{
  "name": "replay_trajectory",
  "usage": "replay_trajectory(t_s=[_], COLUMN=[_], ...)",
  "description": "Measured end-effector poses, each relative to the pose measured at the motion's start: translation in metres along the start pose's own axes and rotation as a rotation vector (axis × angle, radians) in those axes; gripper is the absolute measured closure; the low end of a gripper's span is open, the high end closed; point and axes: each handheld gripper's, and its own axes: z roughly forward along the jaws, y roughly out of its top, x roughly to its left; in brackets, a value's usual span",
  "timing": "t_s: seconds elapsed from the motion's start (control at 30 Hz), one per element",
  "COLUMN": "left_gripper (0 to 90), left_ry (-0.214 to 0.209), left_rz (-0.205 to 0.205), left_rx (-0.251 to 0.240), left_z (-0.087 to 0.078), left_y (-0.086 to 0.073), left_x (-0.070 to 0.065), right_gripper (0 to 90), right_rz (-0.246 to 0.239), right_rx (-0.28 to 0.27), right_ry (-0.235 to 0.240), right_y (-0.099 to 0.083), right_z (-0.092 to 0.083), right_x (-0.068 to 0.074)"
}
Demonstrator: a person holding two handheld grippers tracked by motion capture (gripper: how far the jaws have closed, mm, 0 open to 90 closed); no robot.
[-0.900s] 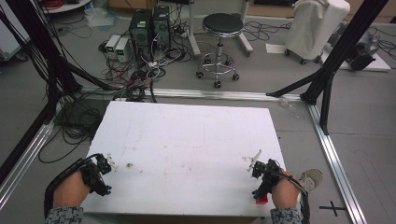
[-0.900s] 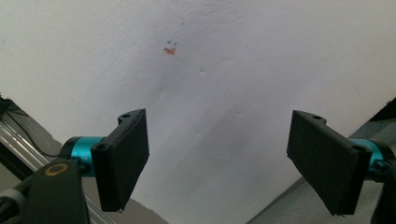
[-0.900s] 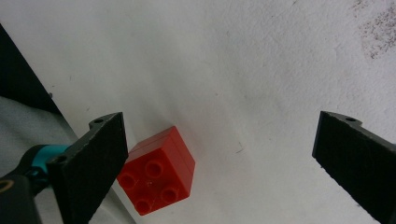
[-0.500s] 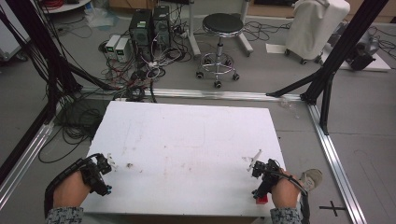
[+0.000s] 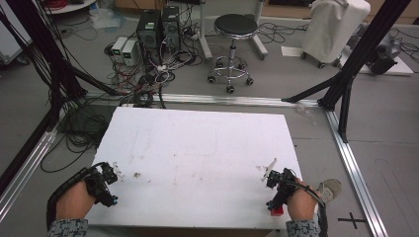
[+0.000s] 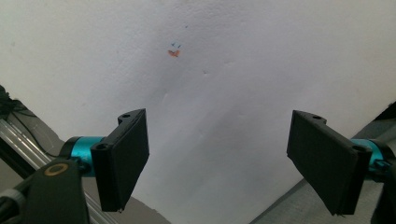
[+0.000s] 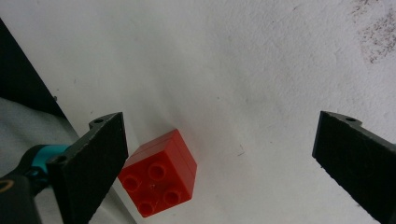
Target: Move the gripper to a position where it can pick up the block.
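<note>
A small red brick with four studs lies on the white table near its edge, just inside the left jaw of my right gripper. That gripper is open, its jaws wide apart and touching nothing. In the high view the red brick sits at the table's front right, under my right gripper. My left gripper rests at the front left corner. Its jaws stand wide open over bare table in the left gripper view, with nothing between them.
A small orange and blue mark stains the table ahead of the left gripper. A metal frame rail runs along the right side. Beyond the far edge stand a black stool, computers and tangled cables.
</note>
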Motion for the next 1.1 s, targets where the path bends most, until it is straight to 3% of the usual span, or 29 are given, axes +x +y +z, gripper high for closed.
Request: replay_trajectory(t_s=[0.3, 0.4, 0.67, 0.7, 0.73, 0.83, 0.97, 1.1], left_gripper=[21.2, 21.2, 21.2, 21.2, 21.2, 21.2, 21.2, 21.2], left_ry=[-0.001, -0.001, -0.002, -0.002, -0.003, -0.003, -0.006, -0.004], left_rz=[-0.012, 0.0, 0.0, 0.0, 0.001, -0.002, -0.006, -0.003], left_rx=[-0.009, -0.001, -0.008, -0.008, -0.009, -0.008, -0.011, -0.008], left_z=[0.002, 0.002, 0.003, 0.003, 0.004, 0.004, 0.003, 0.003], left_y=[0.0, 0.0, 0.001, 0.001, 0.001, 0.001, 0.001, 0.001], left_x=[0.0, 0.0, -0.001, -0.001, 0.0, 0.0, 0.0, 0.0], right_gripper=[2.5, 2.5, 2.5, 2.5, 2.5, 2.5, 2.5, 2.6], right_rz=[-0.038, -0.06, -0.151, -0.189, -0.189, -0.251, -0.274, -0.333], right_rx=[-0.036, -0.052, -0.078, -0.076, -0.076, -0.084, -0.091, -0.081], right_ry=[-0.01, -0.011, -0.013, -0.023, -0.023, -0.031, -0.027, -0.023], right_y=[-0.006, -0.008, -0.011, -0.012, -0.012, -0.014, -0.015, -0.018], right_z=[-0.006, -0.008, -0.013, -0.015, -0.015, -0.018, -0.02, -0.023], right_x=[-0.002, -0.002, 0.001, 0.002, 0.002, 0.004, 0.005, 0.008])
